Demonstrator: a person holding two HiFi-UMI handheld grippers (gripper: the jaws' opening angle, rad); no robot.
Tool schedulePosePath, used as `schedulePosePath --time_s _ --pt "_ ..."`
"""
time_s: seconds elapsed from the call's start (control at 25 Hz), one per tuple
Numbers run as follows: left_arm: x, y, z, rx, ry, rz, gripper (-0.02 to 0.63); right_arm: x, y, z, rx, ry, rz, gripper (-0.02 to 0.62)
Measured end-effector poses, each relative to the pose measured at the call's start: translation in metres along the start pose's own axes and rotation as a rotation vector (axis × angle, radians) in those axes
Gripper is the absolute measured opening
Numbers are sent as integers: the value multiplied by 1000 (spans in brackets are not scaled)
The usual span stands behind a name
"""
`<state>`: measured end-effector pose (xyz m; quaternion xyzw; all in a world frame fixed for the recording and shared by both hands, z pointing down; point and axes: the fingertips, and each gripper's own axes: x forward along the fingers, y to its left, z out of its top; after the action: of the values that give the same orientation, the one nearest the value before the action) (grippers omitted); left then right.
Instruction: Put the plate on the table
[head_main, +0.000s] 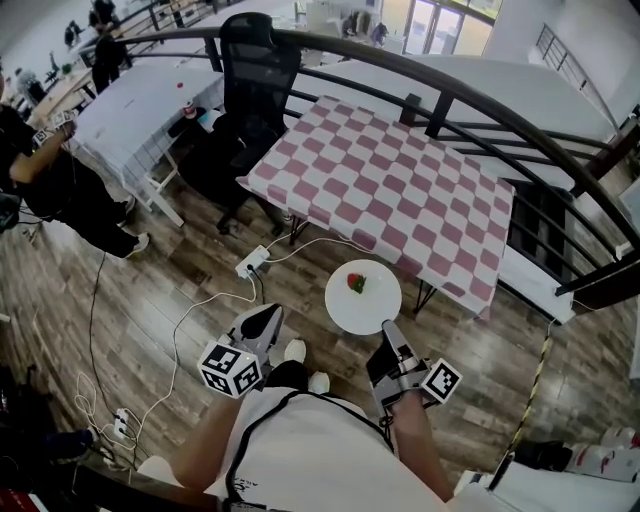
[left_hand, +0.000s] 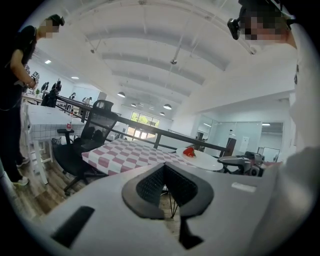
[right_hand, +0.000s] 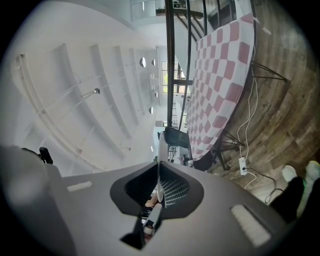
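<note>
A round white plate (head_main: 363, 297) with a small red item (head_main: 356, 283) on it hangs over the wooden floor, just short of the near edge of the table (head_main: 400, 190), which has a pink-and-white checked cloth. My right gripper (head_main: 388, 332) is shut on the plate's near rim; in the right gripper view the plate (right_hand: 159, 167) shows edge-on as a thin white line between the jaws. My left gripper (head_main: 268, 318) is shut and empty, to the left of the plate. The left gripper view shows the plate (left_hand: 202, 159), the red item (left_hand: 189, 151) and the table (left_hand: 127, 152) ahead.
A black office chair (head_main: 250, 70) stands at the table's far left corner. A dark curved railing (head_main: 480, 105) runs behind the table. A power strip (head_main: 252, 263) with cables lies on the floor. A person (head_main: 50, 180) stands at the left by white tables (head_main: 140, 105).
</note>
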<state>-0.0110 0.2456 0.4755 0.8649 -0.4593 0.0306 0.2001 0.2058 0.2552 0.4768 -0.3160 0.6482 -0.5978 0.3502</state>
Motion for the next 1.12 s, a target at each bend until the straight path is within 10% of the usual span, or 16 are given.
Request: schedulePosePath --time_s 0.84,1.12 --pt "57 60 30 -4 -3 -9 5 75 -2 28 -23 -18 5 21" --pt "96 92 61 -13 11 -132 6 137 4 43 -33 -48 13 21"
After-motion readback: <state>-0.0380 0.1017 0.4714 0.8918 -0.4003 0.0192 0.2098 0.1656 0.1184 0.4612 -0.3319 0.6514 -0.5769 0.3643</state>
